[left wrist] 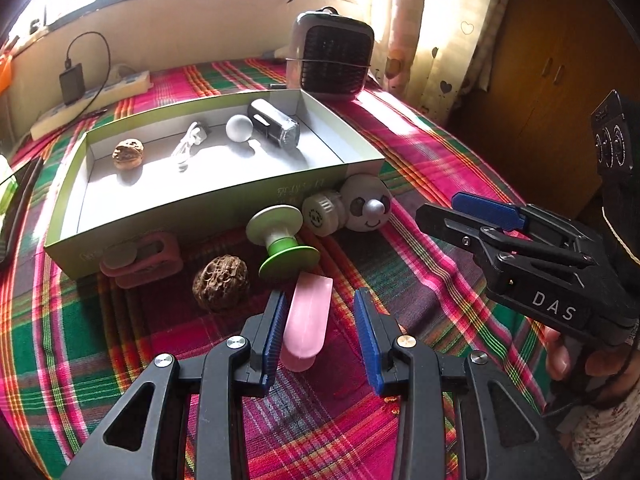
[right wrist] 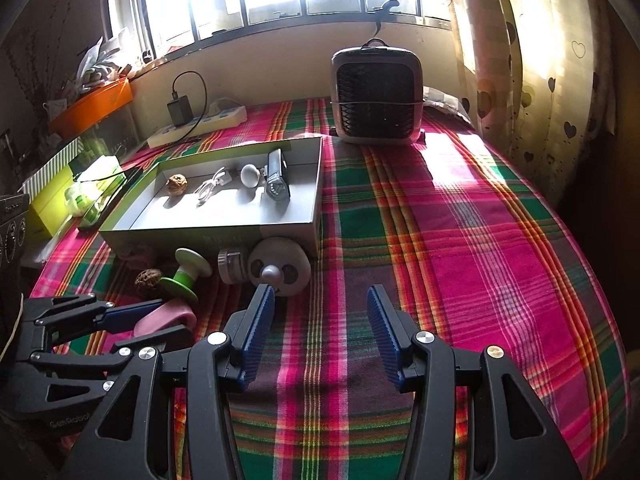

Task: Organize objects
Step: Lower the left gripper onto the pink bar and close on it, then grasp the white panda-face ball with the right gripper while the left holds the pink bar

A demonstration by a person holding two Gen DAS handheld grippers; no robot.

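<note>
In the left wrist view my left gripper (left wrist: 320, 296) is open low over the plaid cloth. A pink flat piece (left wrist: 308, 320) lies between its fingers, against the left pad and clear of the right one. Ahead lie a walnut (left wrist: 221, 282), a green-and-white spool (left wrist: 282, 240), a small white jar (left wrist: 322, 214), a round white face toy (left wrist: 366, 208) and a pink clip (left wrist: 140, 258). They sit before the open box (left wrist: 208, 196), which holds a walnut, a white cable, a white ball and a black device. My right gripper (right wrist: 320, 292) is open over bare cloth with nothing between its fingers.
A small fan heater (right wrist: 376, 96) stands behind the box. A power strip (right wrist: 196, 126) with a charger lies by the wall. A green box (right wrist: 60, 196) and an orange tray (right wrist: 92, 104) sit at the left. Curtains hang at the right. Open cloth (right wrist: 460, 240) lies right of the box.
</note>
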